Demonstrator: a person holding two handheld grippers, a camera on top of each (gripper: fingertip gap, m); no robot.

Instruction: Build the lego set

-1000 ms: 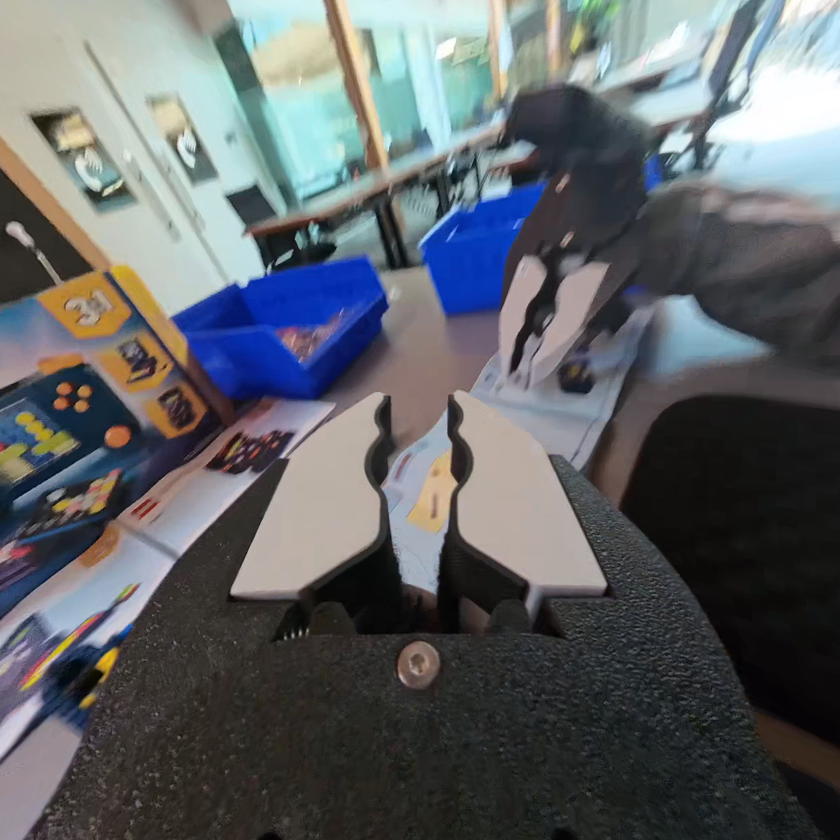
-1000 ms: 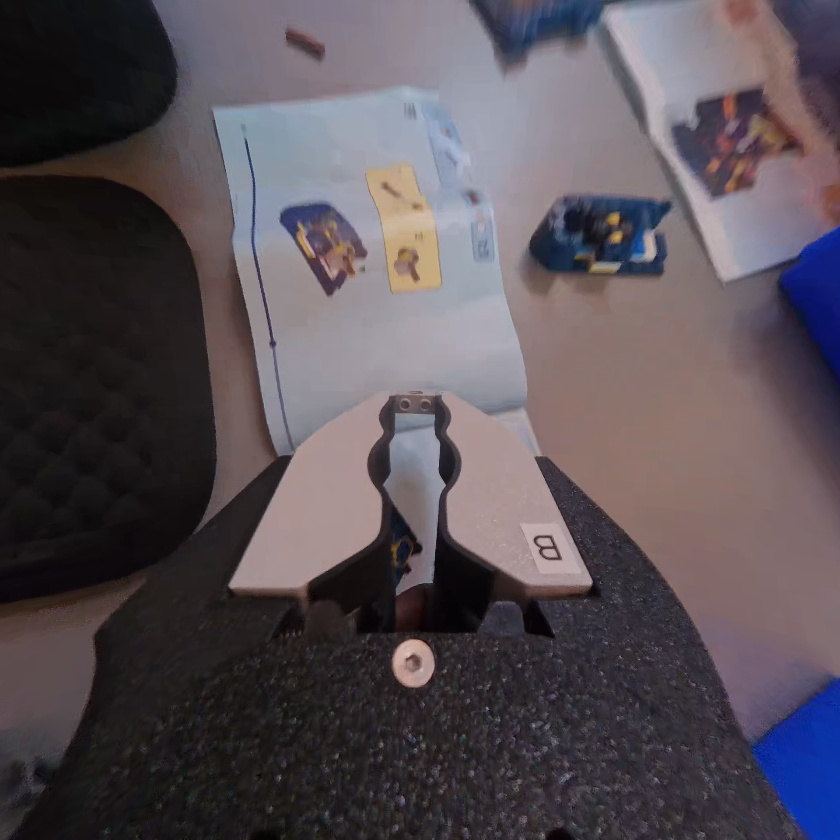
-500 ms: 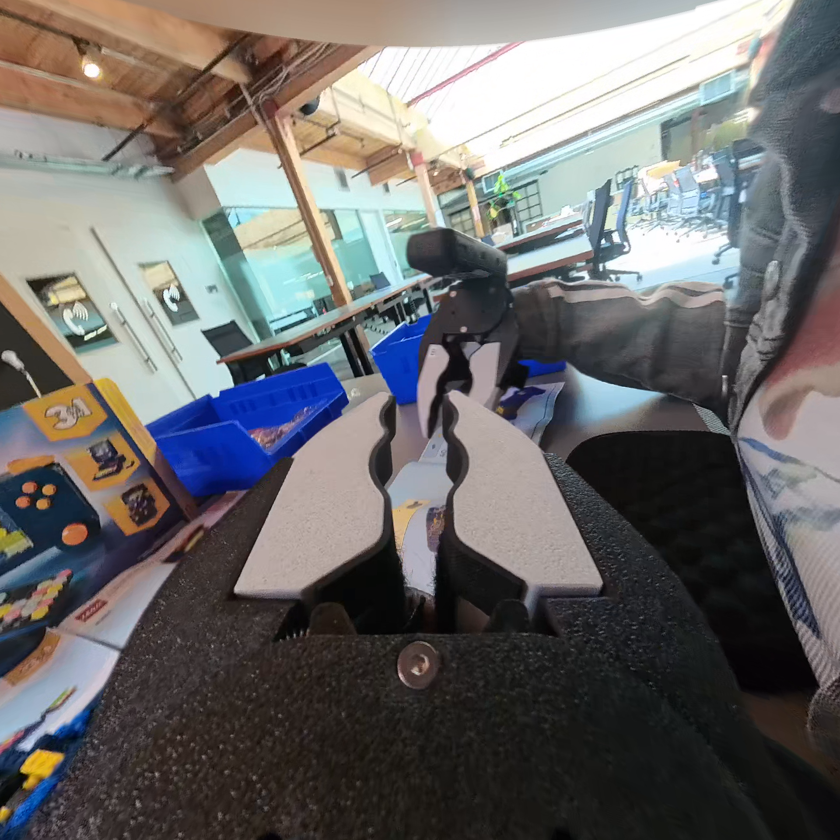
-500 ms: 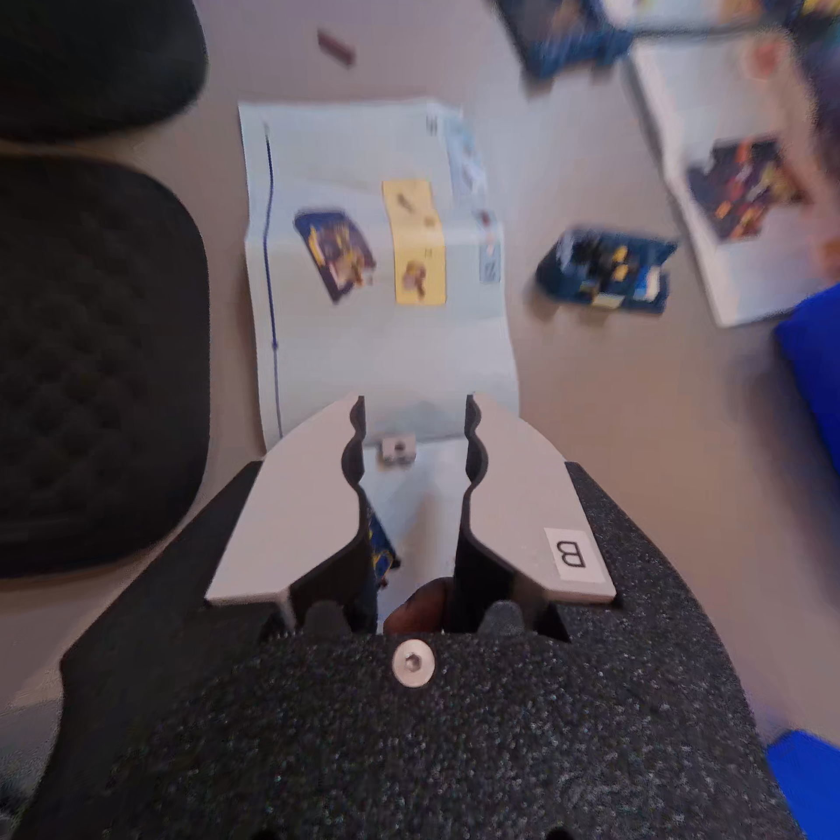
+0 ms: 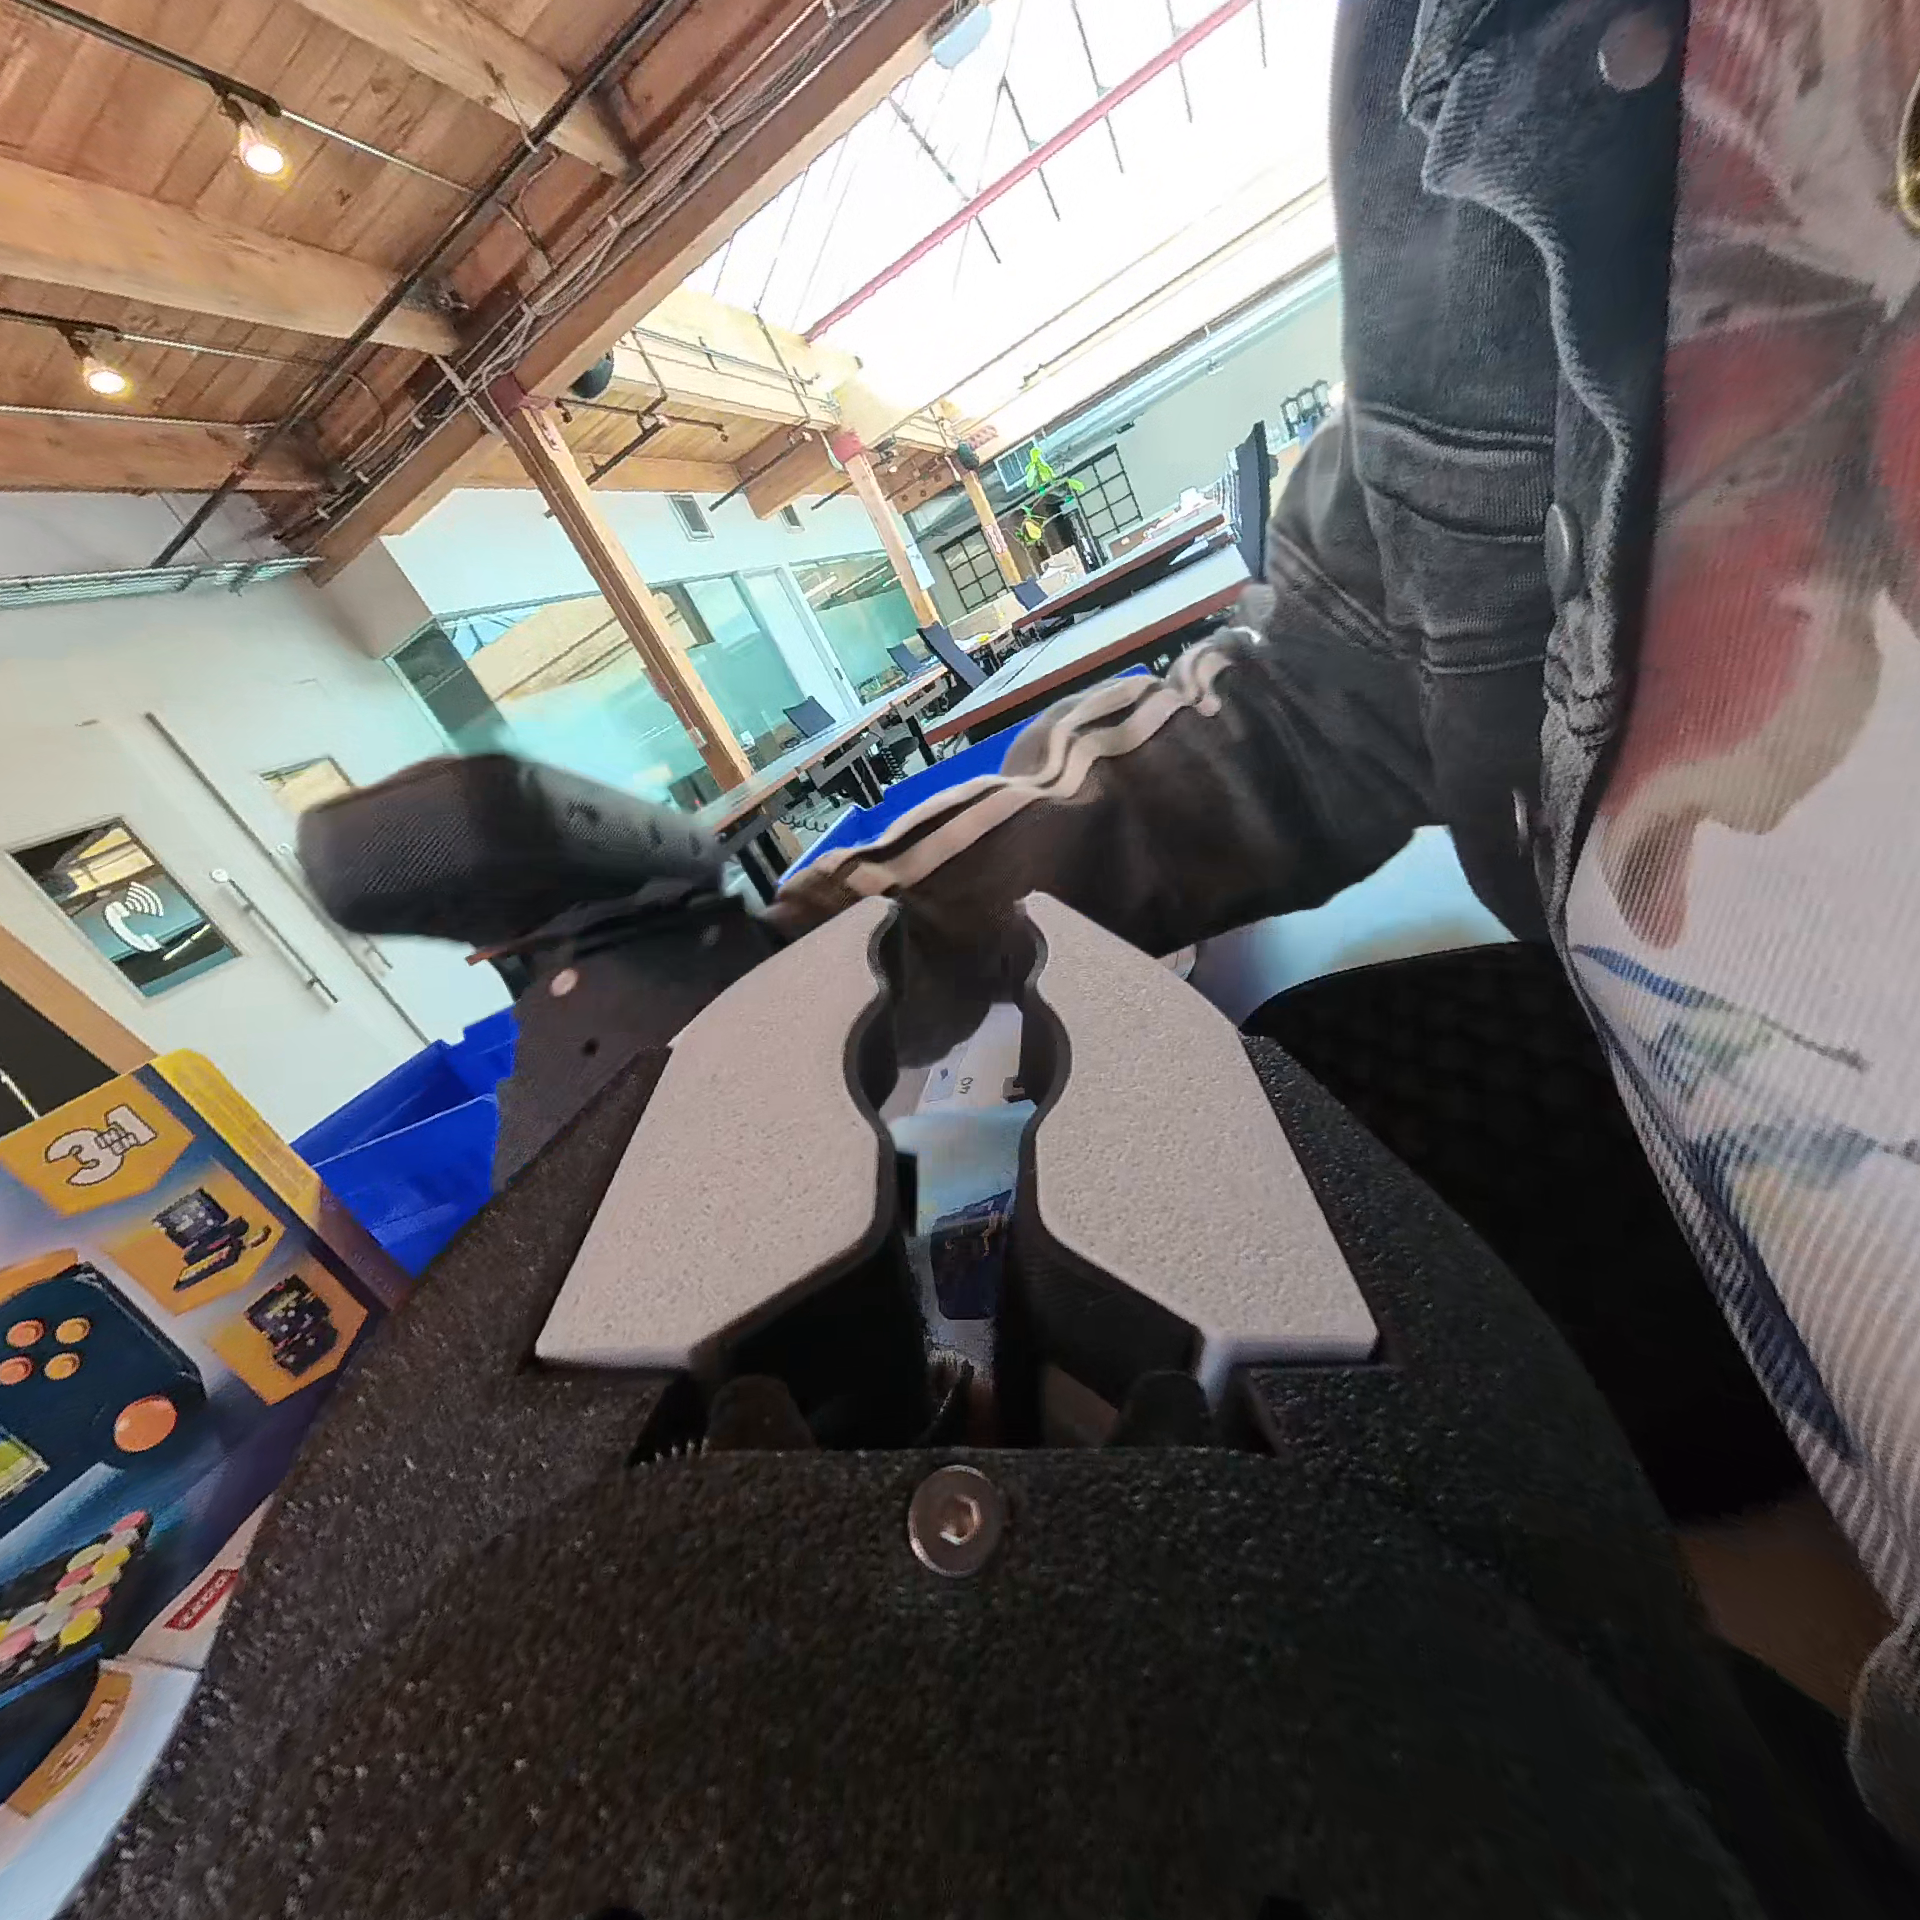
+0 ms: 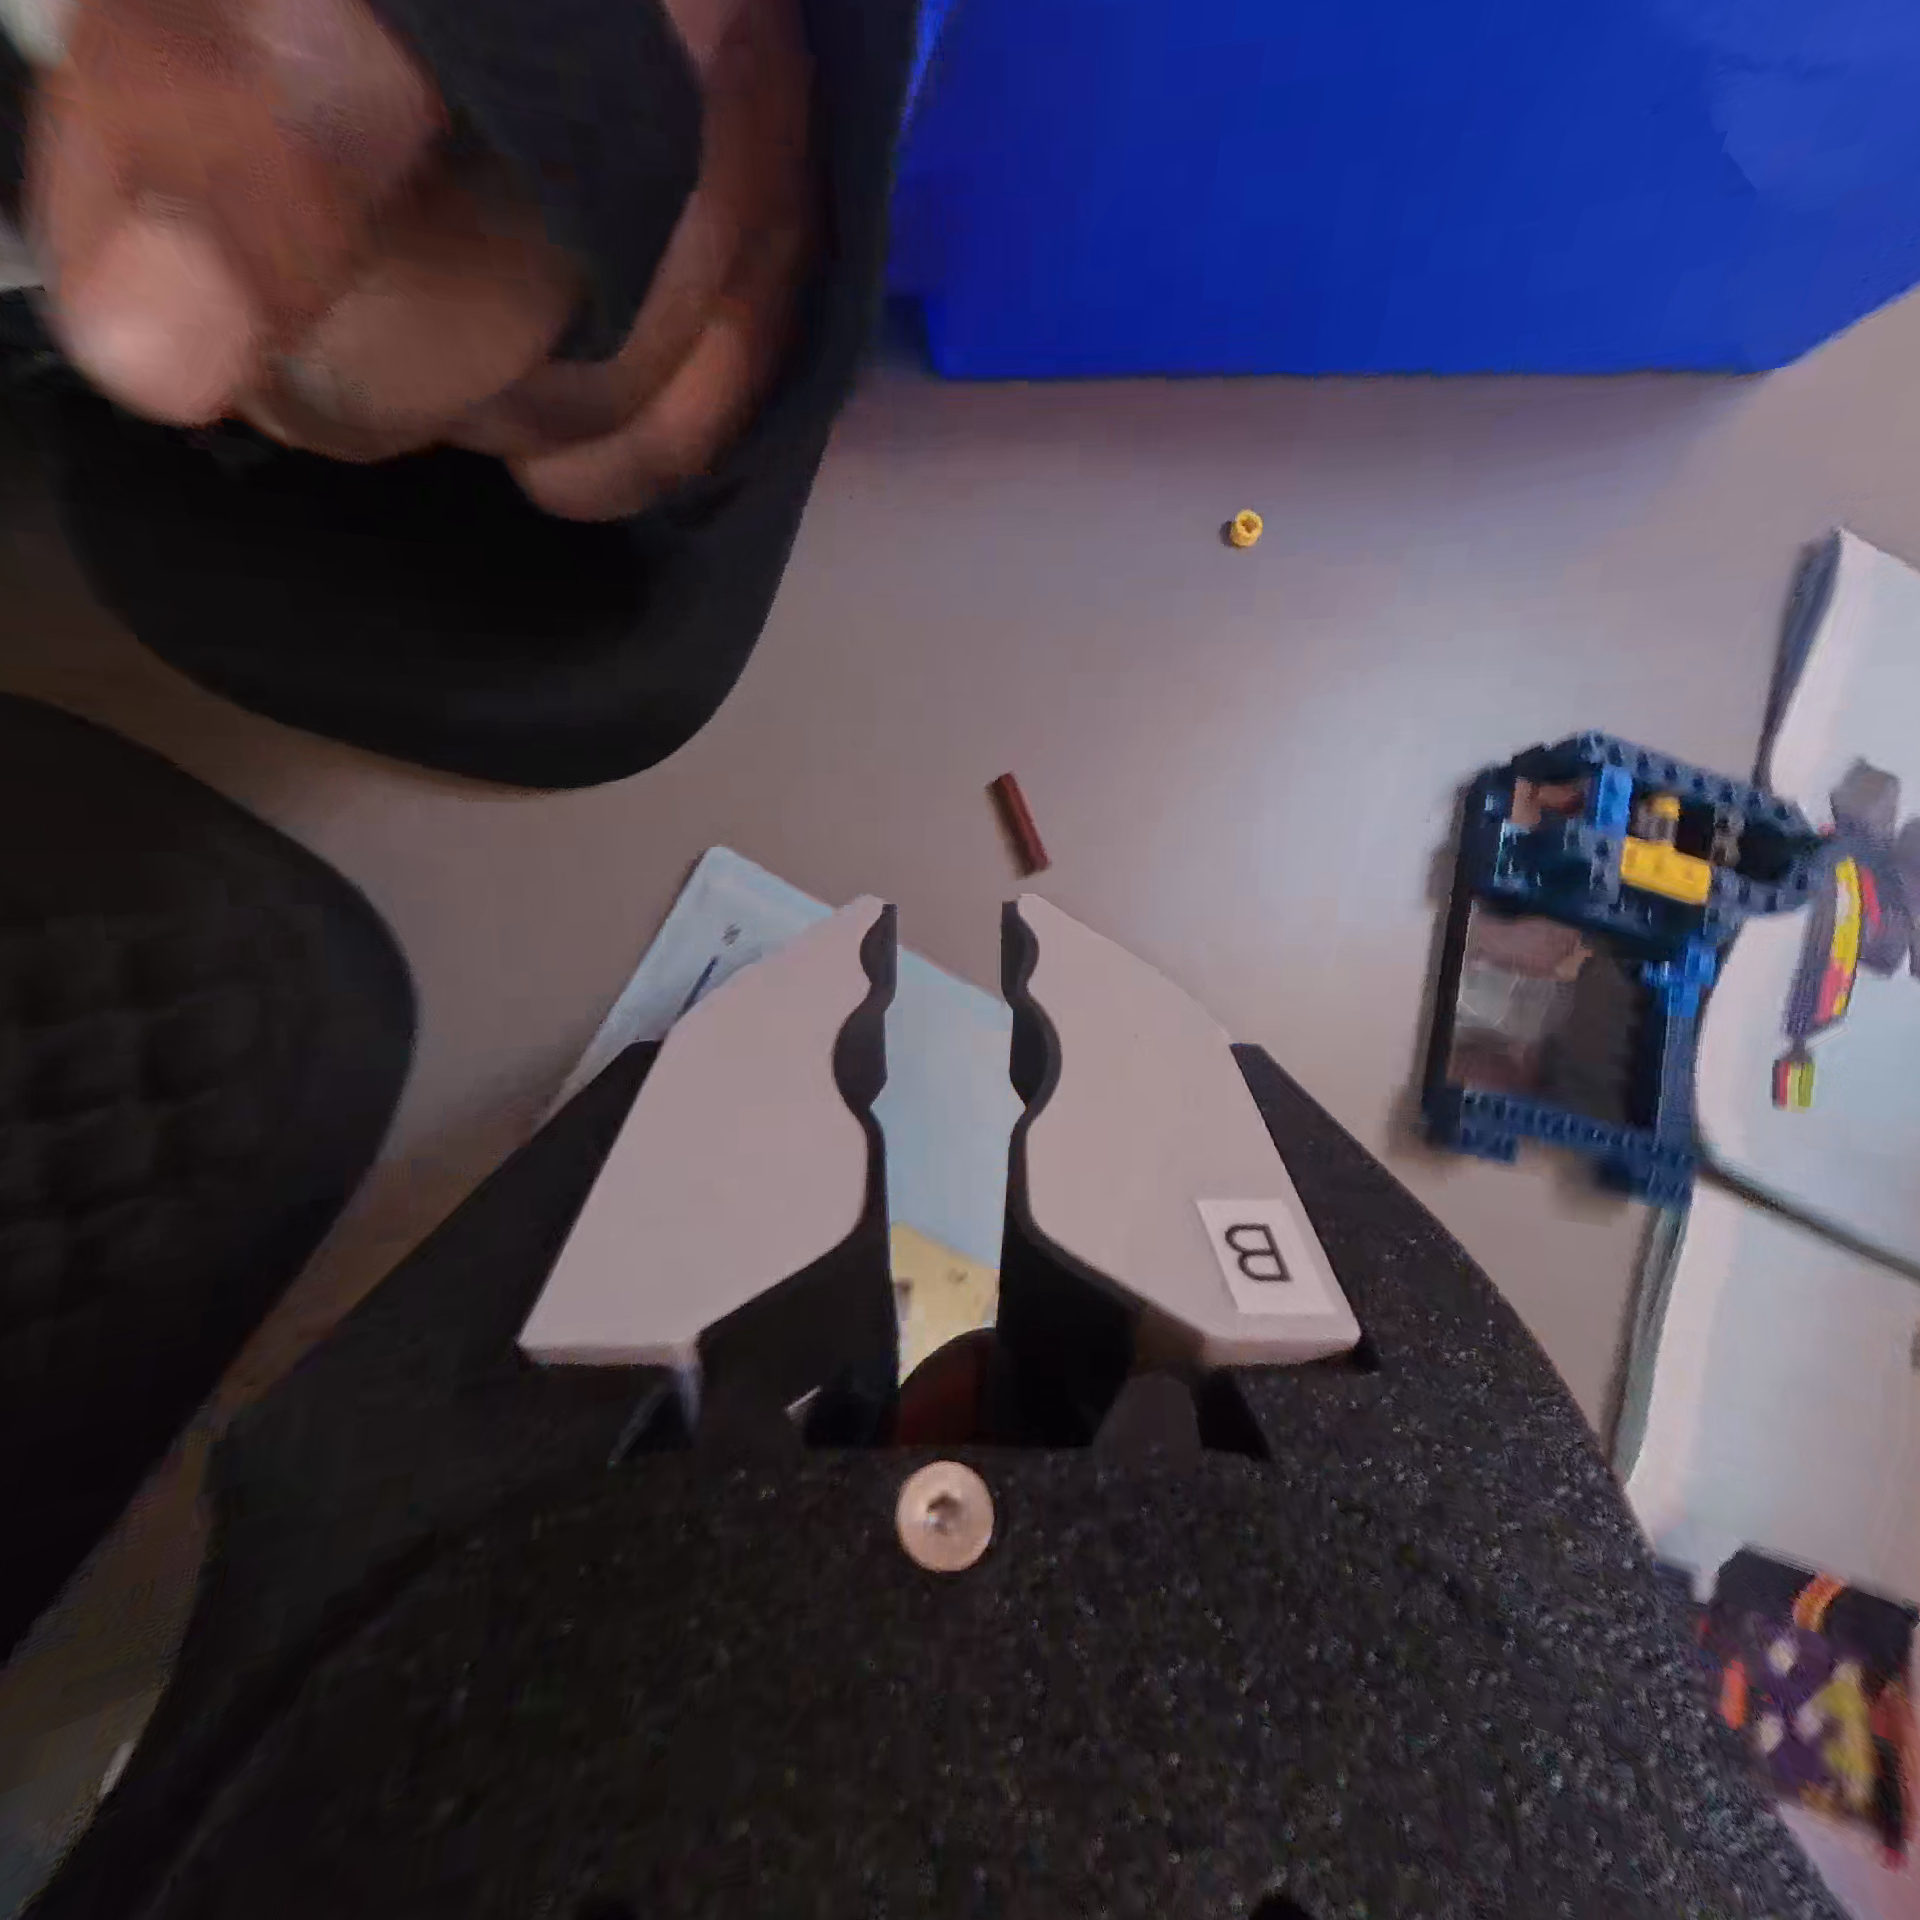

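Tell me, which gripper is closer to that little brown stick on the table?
Right. The right gripper points down at the table with open, empty jaws just short of the brown stick. The left gripper aims out across the room.

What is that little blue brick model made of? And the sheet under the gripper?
The blue brick model looks like hard plastic: studded edges, bright even colours, a slight sheen. The sheet under the right gripper seems to be thin printed paper, pale blue and matte, lying flat on the table.
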